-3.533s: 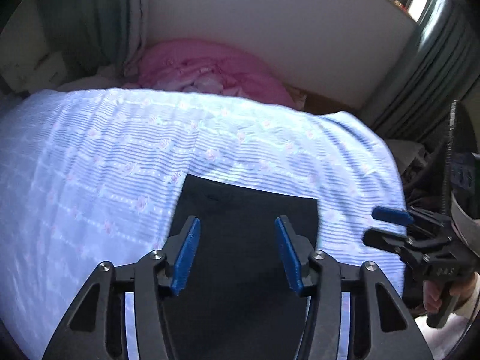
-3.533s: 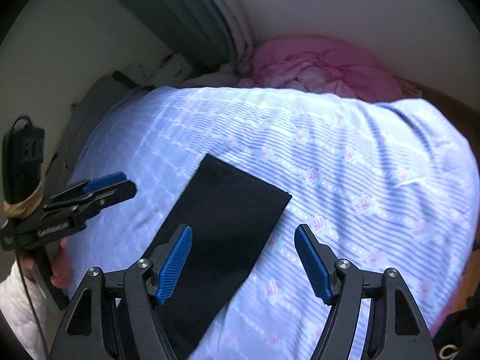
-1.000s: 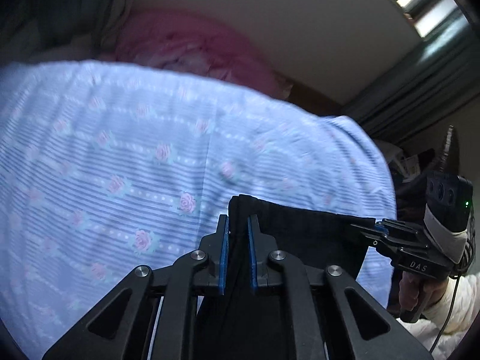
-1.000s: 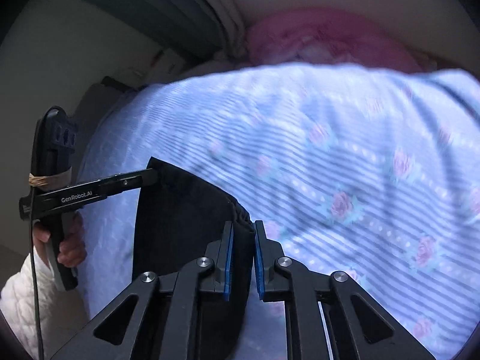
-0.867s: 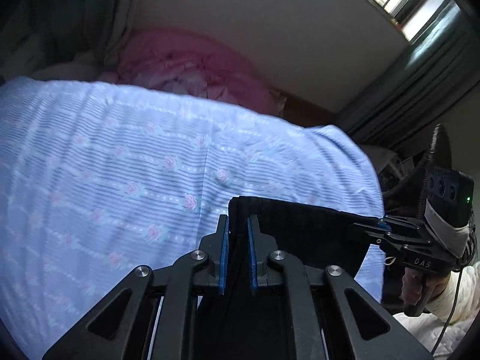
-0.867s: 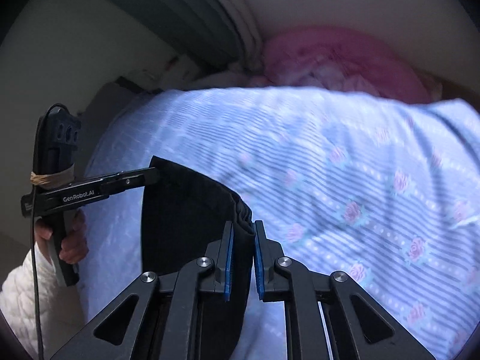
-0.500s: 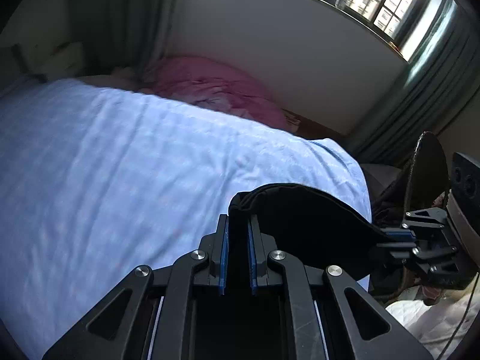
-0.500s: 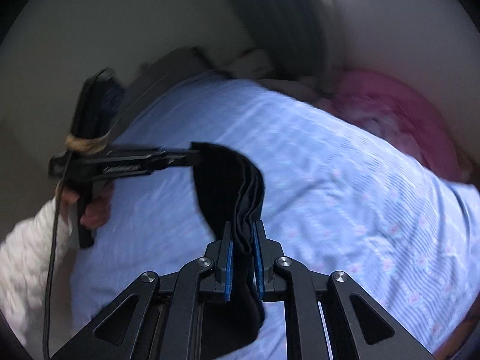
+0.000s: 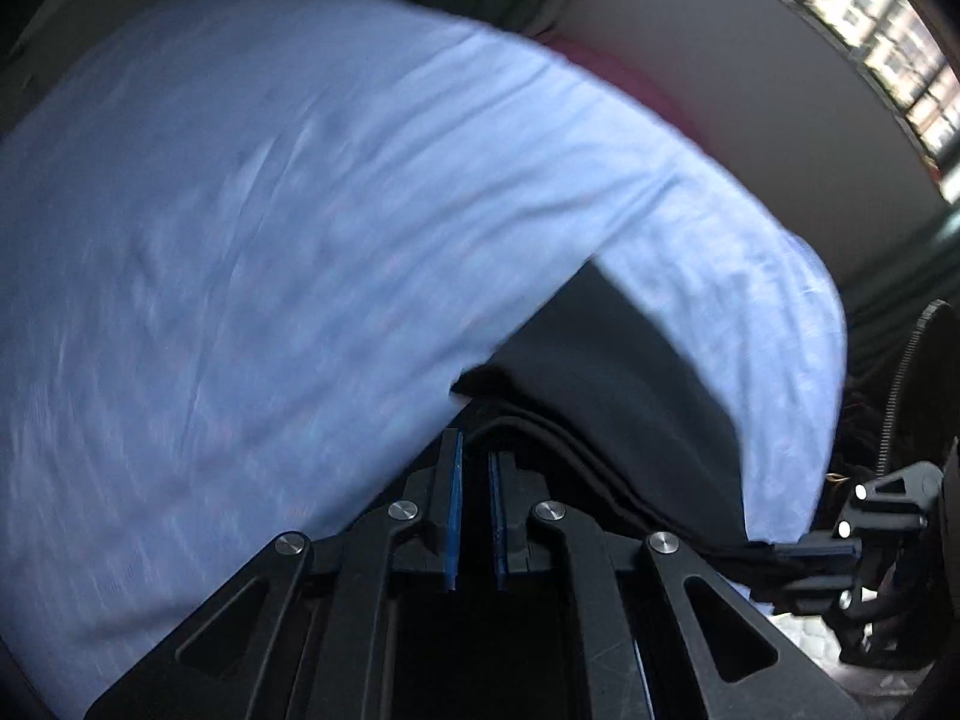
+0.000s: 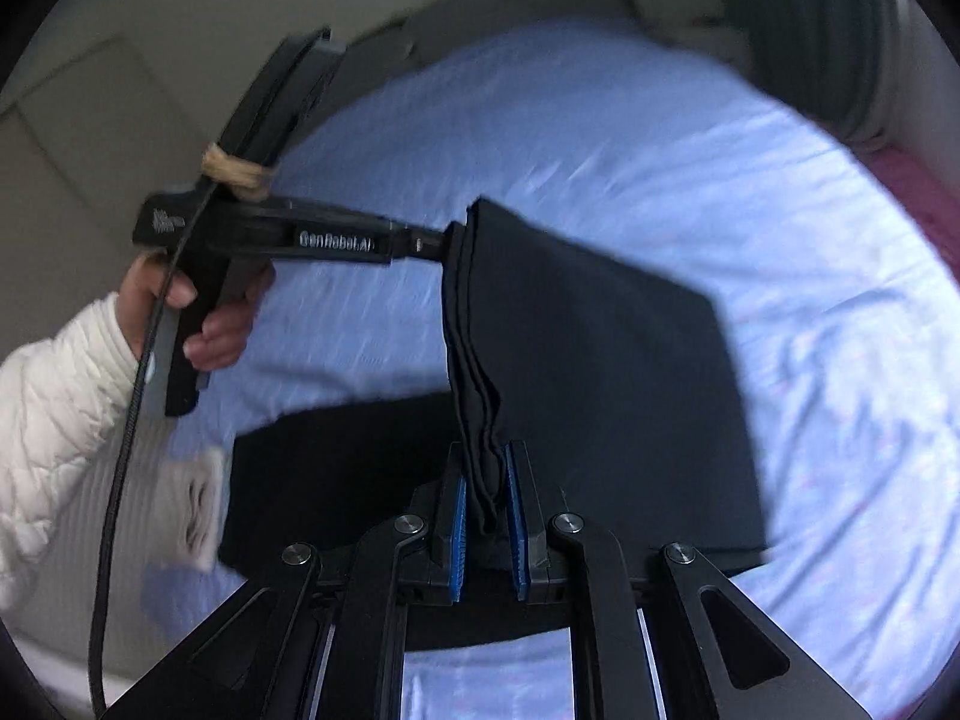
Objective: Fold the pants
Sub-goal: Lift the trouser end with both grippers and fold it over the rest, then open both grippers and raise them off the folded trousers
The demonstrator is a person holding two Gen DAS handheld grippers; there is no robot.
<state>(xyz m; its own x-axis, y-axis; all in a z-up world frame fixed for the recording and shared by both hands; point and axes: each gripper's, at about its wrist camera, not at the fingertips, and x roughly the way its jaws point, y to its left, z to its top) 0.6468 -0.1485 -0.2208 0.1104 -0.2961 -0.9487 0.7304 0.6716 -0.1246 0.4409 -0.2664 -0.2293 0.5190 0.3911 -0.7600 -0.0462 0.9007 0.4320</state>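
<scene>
The black pants (image 10: 600,372) hang folded between my two grippers above the blue bed sheet (image 10: 600,120). My right gripper (image 10: 486,510) is shut on one end of their gathered top edge. My left gripper (image 10: 441,246) is shut on the other end, seen from the side with the hand behind it. In the left wrist view my left gripper (image 9: 474,468) is shut on the pants (image 9: 618,372), and the right gripper (image 9: 798,551) holds the edge at the lower right. The hanging part drapes forward onto the sheet (image 9: 240,210).
A pink blanket (image 10: 918,204) lies at the far end of the bed, also showing in the left wrist view (image 9: 624,81). A dark headboard (image 10: 510,6) and pale wall stand behind the bed. Grey-green curtains (image 10: 798,18) hang at the right. A window (image 9: 870,12) is at the upper right.
Both grippers closed on the pants' edge, lifted it off the bed and swung it forward. The pants now hang between them and both views are blurred by motion.
</scene>
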